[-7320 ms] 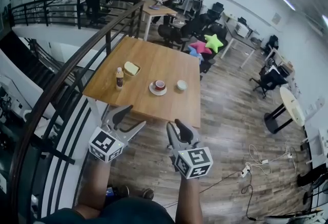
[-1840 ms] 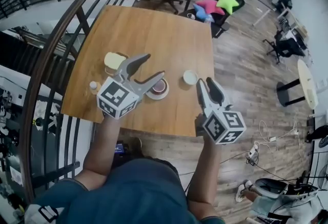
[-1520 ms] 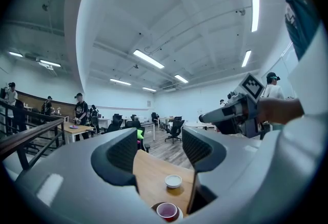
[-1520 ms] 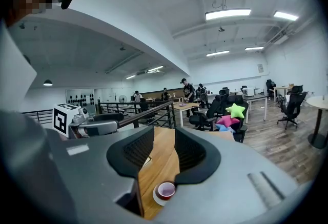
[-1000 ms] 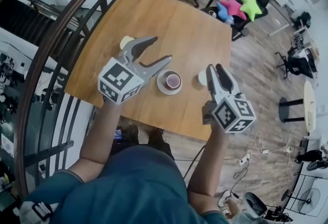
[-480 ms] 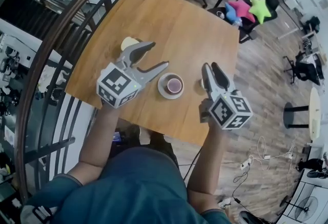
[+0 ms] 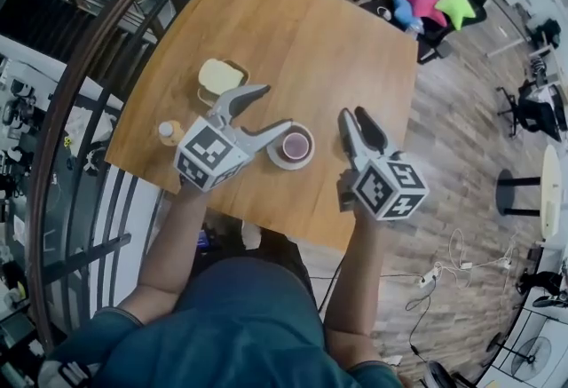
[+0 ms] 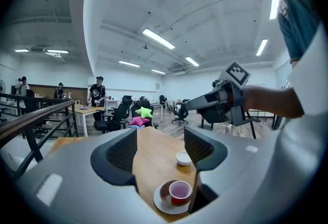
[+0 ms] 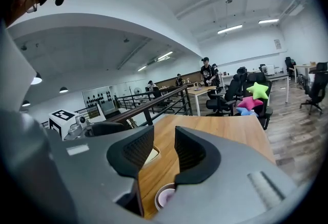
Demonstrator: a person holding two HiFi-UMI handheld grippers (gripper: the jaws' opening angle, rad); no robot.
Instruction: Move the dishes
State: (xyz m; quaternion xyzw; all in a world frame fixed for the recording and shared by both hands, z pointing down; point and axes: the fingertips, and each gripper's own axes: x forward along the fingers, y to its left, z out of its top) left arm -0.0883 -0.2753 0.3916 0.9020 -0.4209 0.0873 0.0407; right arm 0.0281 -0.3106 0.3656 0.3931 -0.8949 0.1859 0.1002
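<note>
**Item 1: left gripper (image 8: 160,141).** Fingers (image 8: 121,155) stand moderately apart, having just been opening, and nothing is pressed between them. Through the gap show the bare table (image 8: 154,152) and, low down, the red cup (image 8: 180,191) on its saucer (image 8: 162,203). No contact with either is visible. In the head view one fingertip lies just beside the saucer's rim.

**Item 2: right gripper (image 9: 164,148).** Fingers (image 9: 193,152) are narrow, with a slim gap between them, and hold nothing. The small white bowl (image 9: 164,198) sits just below and ahead of them. In the head view this gripper covers the bowl.

**Item 3: remainder.** A dish with a pale yellow slab (image 7: 220,78) and a bottle (image 7: 169,132) sit toward the table's left side, both untouched.

**Change.**
- Against half a second ago, both grippers sit lower and closer over their dishes, and the left jaws are wider.
- Against the earliest frame, where the person stands short of the table with both grippers off its near edge, both now reach over the tabletop.

**Reading.** The approach looks nearly done and the left jaws seem to be readying for the saucer's rim. No dish is lifted yet, so the task appears to be at its start.
</note>
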